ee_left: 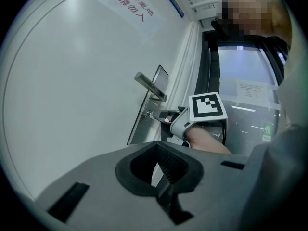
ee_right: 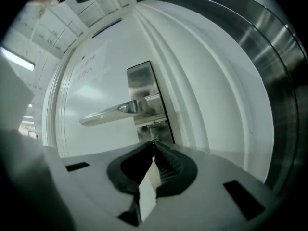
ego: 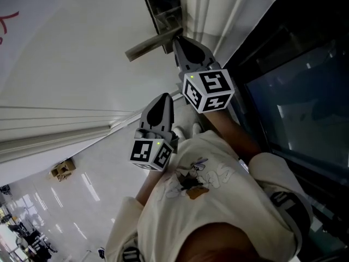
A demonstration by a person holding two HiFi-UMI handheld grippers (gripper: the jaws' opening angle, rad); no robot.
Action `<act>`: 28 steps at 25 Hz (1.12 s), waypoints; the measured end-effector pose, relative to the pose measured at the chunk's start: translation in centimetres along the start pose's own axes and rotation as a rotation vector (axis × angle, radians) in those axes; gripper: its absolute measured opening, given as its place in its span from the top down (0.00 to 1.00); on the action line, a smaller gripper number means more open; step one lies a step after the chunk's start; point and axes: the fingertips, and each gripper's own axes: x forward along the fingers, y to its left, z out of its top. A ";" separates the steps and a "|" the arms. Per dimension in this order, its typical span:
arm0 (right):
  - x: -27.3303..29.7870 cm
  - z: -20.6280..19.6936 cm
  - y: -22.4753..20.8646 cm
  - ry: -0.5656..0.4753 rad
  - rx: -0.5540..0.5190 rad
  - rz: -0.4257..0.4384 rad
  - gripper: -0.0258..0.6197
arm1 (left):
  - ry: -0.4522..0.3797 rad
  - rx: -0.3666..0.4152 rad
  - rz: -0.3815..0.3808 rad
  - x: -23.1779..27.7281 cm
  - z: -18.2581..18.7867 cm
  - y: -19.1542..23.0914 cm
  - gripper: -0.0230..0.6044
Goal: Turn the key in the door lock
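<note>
A silver lever handle [ego: 146, 46] [ee_right: 110, 112] sticks out from a steel lock plate [ee_right: 140, 83] on the white door. Below it, the key [ee_right: 153, 129] sits in the lock. My right gripper [ego: 180, 43] [ee_right: 154, 142] points level at the lock. Its jaw tips are pinched together on the key's head, as the left gripper view also shows [ee_left: 161, 115]. My left gripper [ego: 161, 103] [ee_left: 155, 146] hangs back from the door, below and left of the right one. It is shut, with nothing between its ribbed pads.
The door's white frame mouldings [ee_right: 202, 81] run beside the lock plate. A dark glass panel [ego: 294, 102] stands to the right. Red print [ee_left: 130, 6] is on the door. A cardboard box [ego: 62, 169] lies on the shiny floor behind.
</note>
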 end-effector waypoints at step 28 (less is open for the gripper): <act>0.3 -2.0 2.1 0.144 -1.551 -0.021 0.93 | -0.010 -0.013 -0.002 -0.3 0.0 0.7 0.95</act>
